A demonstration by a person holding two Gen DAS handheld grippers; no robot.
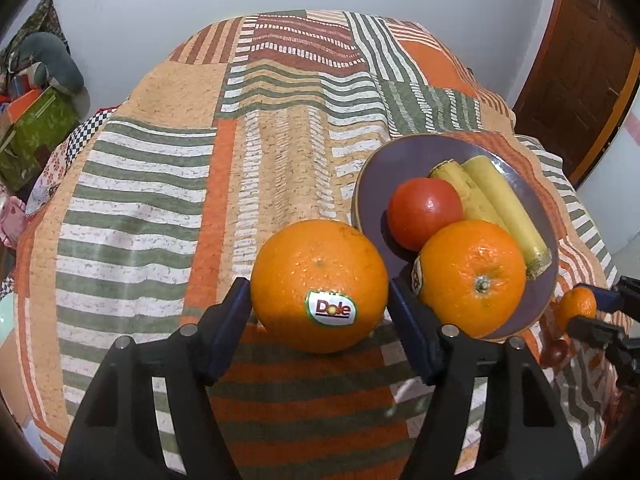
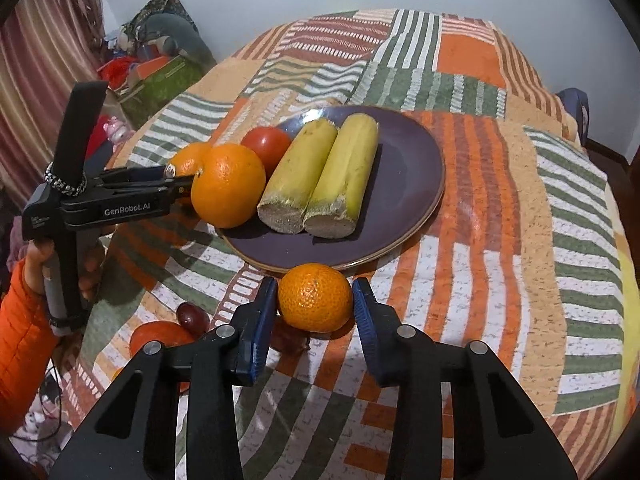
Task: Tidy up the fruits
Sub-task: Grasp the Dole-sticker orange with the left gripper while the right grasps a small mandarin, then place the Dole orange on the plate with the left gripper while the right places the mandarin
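A large orange with a Dole sticker (image 1: 320, 284) rests on the patterned cloth just left of the purple plate (image 1: 400, 168). My left gripper (image 1: 319, 292) has a blue pad pressed on each side of it. The plate carries a second orange (image 1: 472, 276), a tomato (image 1: 424, 212) and two cut banana pieces (image 1: 492, 208). In the right wrist view, a small mandarin (image 2: 315, 298) sits on the cloth in front of the plate (image 2: 404, 168). My right gripper (image 2: 315, 292) is shut on it, pads touching both sides. The left gripper (image 2: 188, 176) reaches in from the left.
A dark grape (image 2: 192, 318) and a reddish fruit (image 2: 160, 336) lie on the cloth left of my right gripper. A hand with an orange sleeve (image 2: 20, 340) holds the left gripper's handle. A green box (image 1: 32, 136) and clutter stand beyond the table's left edge, a wooden door (image 1: 580, 80) at the right.
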